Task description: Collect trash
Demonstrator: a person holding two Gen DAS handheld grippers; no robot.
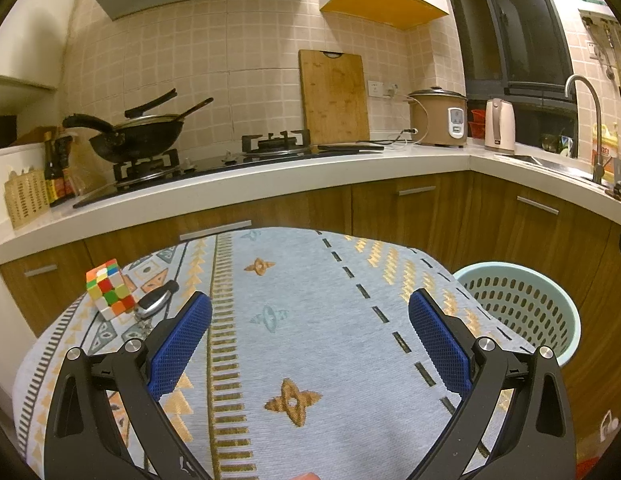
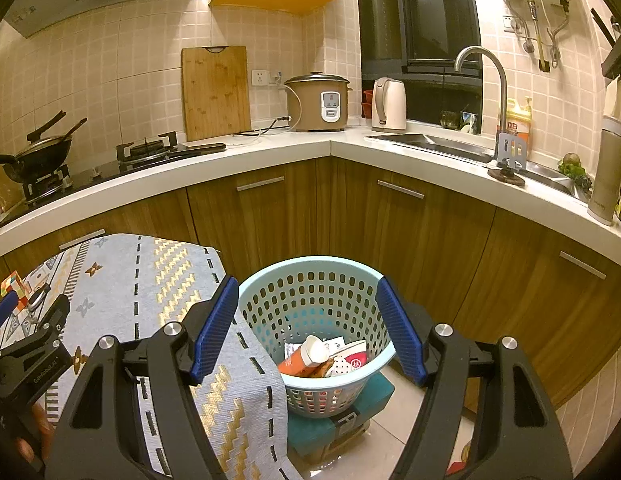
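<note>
A light-blue perforated basket (image 2: 310, 280) stands on a teal box just right of the cloth-covered table (image 2: 122, 280). It holds an orange-and-white tube (image 2: 304, 356) and a red-and-white packet (image 2: 350, 358). My right gripper (image 2: 306, 328) is open and empty, above the basket's mouth. My left gripper (image 1: 310, 336) is open and empty over the table cloth (image 1: 310, 320); it also shows in the right wrist view (image 2: 26, 320). The basket shows at the right in the left wrist view (image 1: 522, 304).
A Rubik's cube (image 1: 109, 292) and a black car key (image 1: 156, 300) lie at the table's far left. Wooden cabinets (image 2: 390, 220) and a white counter (image 2: 330, 144) with stove, rice cooker and sink stand behind. Tiled floor lies beside the basket.
</note>
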